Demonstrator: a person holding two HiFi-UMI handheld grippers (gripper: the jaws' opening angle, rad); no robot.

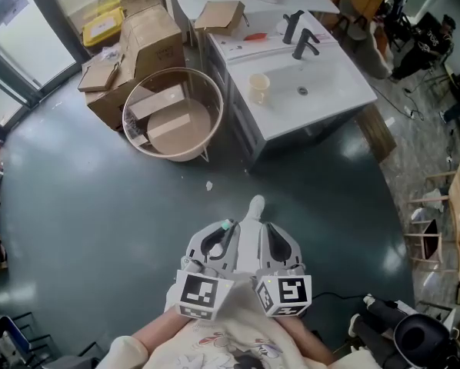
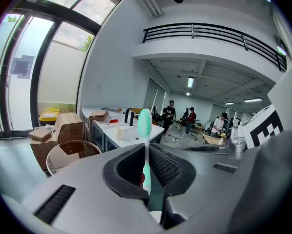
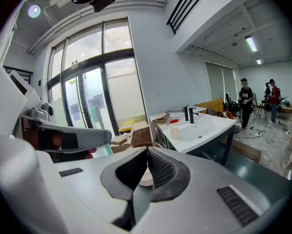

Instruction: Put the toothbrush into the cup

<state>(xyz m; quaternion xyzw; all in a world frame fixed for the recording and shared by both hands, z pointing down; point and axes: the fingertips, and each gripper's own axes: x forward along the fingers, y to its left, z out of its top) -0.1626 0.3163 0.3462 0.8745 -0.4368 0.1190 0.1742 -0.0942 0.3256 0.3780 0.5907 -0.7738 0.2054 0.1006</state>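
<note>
My left gripper [image 1: 224, 233] is shut on a teal and white toothbrush [image 2: 145, 126], which stands upright between the jaws with its bristle head above them. In the head view only its teal tip [image 1: 228, 225] shows. My right gripper [image 1: 267, 233] is held close beside the left one, its jaws shut with nothing between them [image 3: 146, 153]. The cream cup [image 1: 259, 88] stands upright on the white sink counter [image 1: 330, 94], far ahead of both grippers, left of the basin. It also appears small in both gripper views, as the cup [image 2: 119, 131] and the cup [image 3: 174, 130].
Two black faucets [image 1: 301, 37] stand behind the basin. A round tub [image 1: 172, 114] holding cardboard sits on the dark floor left of the counter, with cardboard boxes [image 1: 138, 37] behind it. People stand far off in the room [image 2: 170, 112]. A white shoe tip [image 1: 255, 206] shows ahead of the grippers.
</note>
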